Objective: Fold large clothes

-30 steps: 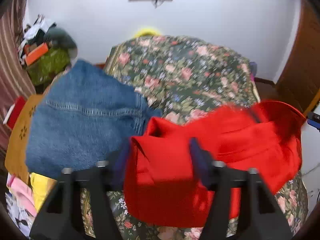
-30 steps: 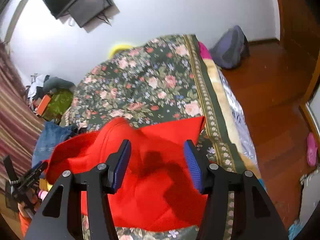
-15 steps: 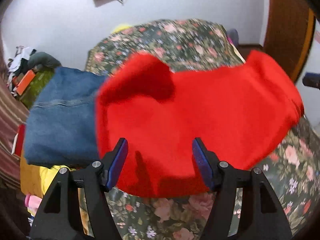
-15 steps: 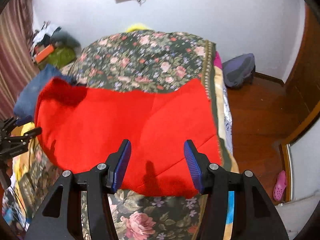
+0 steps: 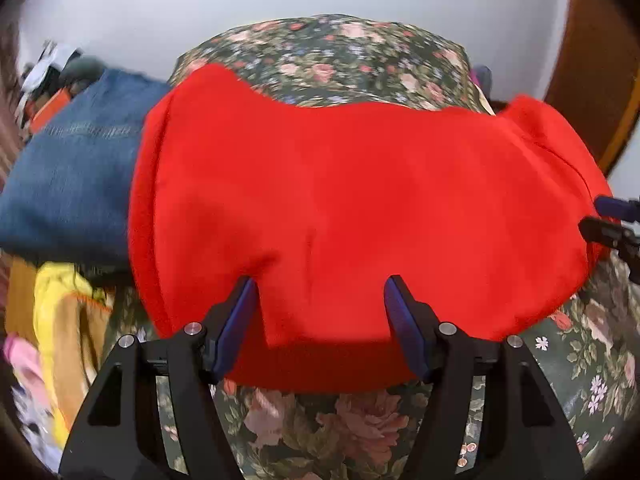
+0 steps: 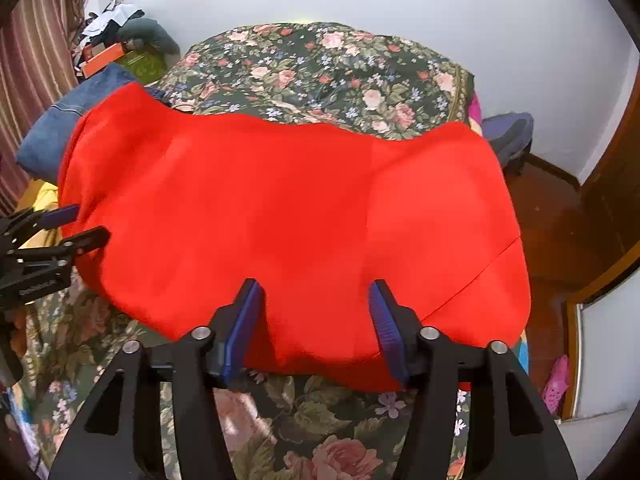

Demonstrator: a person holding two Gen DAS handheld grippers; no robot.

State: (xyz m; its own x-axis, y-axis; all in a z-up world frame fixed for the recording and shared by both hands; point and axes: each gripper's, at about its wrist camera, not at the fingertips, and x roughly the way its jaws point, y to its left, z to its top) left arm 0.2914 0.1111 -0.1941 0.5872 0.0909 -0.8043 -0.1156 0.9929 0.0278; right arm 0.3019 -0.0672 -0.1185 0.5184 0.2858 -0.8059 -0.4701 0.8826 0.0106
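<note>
A red garment lies spread flat across a bed with a floral bedspread, its left edge overlapping folded blue jeans. The left tongs are spread over its near edge, gripping nothing. The right tongs are opening, the cloth's edge lying loose between them.

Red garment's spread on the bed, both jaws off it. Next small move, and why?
Probably close both on the near hem: the left hand-held gripper and right hand-held gripper, its jaws opening, straddle the red garment unpinched, lying flat on the floral bedspread.
</note>
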